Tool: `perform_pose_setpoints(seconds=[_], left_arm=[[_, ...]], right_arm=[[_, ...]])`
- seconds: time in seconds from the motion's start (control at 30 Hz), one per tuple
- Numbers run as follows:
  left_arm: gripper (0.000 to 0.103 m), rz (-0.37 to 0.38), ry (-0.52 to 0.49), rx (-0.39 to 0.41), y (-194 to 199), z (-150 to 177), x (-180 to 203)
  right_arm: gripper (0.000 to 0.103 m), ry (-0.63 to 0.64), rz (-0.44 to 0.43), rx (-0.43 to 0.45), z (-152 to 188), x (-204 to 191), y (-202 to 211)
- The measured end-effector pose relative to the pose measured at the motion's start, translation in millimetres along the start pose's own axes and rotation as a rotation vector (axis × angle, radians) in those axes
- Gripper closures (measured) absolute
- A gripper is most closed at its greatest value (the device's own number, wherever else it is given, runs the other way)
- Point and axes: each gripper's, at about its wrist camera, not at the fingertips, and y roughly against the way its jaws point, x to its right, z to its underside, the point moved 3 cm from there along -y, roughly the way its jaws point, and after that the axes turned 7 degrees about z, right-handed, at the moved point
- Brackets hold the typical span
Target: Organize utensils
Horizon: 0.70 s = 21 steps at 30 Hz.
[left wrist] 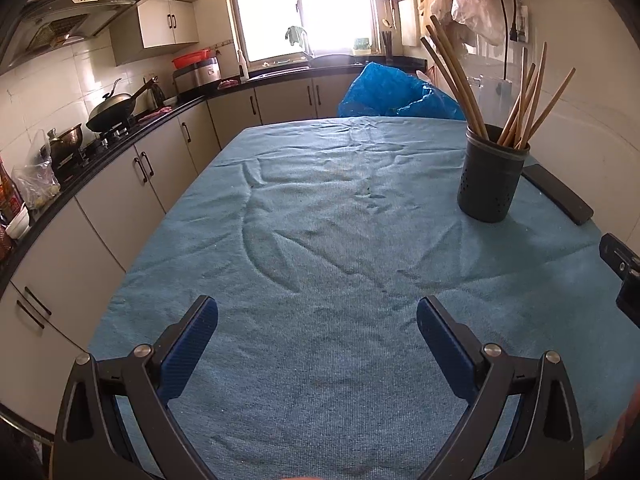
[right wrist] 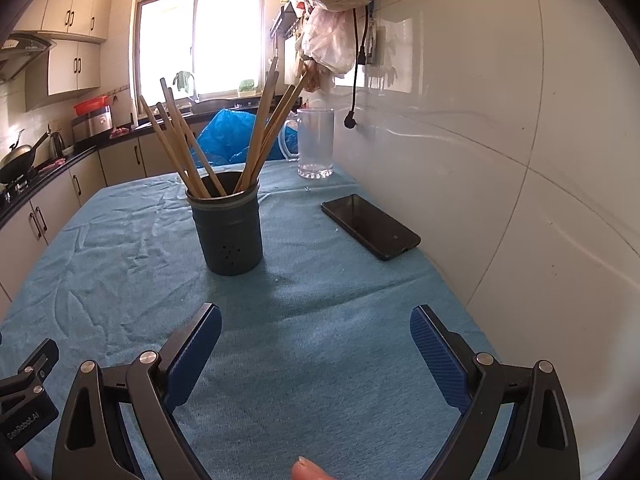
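Observation:
A dark perforated utensil holder (left wrist: 491,174) (right wrist: 227,226) stands upright on the blue cloth (left wrist: 320,240) (right wrist: 320,320) covering the table. Several wooden chopsticks (left wrist: 472,92) (right wrist: 224,136) stick out of it, fanned to both sides. My left gripper (left wrist: 317,312) is open over bare cloth, well short of the holder, which sits to its far right. My right gripper (right wrist: 316,320) is open too, with the holder a little ahead and to the left. Nothing is between either pair of fingers. Part of the other gripper shows at the right edge (left wrist: 622,276) and the left edge (right wrist: 28,388).
A black phone (right wrist: 370,226) (left wrist: 558,192) lies right of the holder near the tiled wall (right wrist: 500,140). A clear glass mug (right wrist: 315,142) stands at the back right. A blue plastic bag (left wrist: 396,94) (right wrist: 228,136) lies behind the table. Kitchen counters (left wrist: 120,140) run along the left. A fingertip (right wrist: 310,470) shows at the bottom.

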Motion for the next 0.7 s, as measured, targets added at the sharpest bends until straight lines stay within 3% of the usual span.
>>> perform_pose_setpoints(seconds=[0.7], left_arm=[[0.004,0.02,-0.006,-0.018,-4.7,4.8,0.9]], right_arm=[[0.005,0.028,-0.001,-0.034,6.1,-6.5,-8.1]])
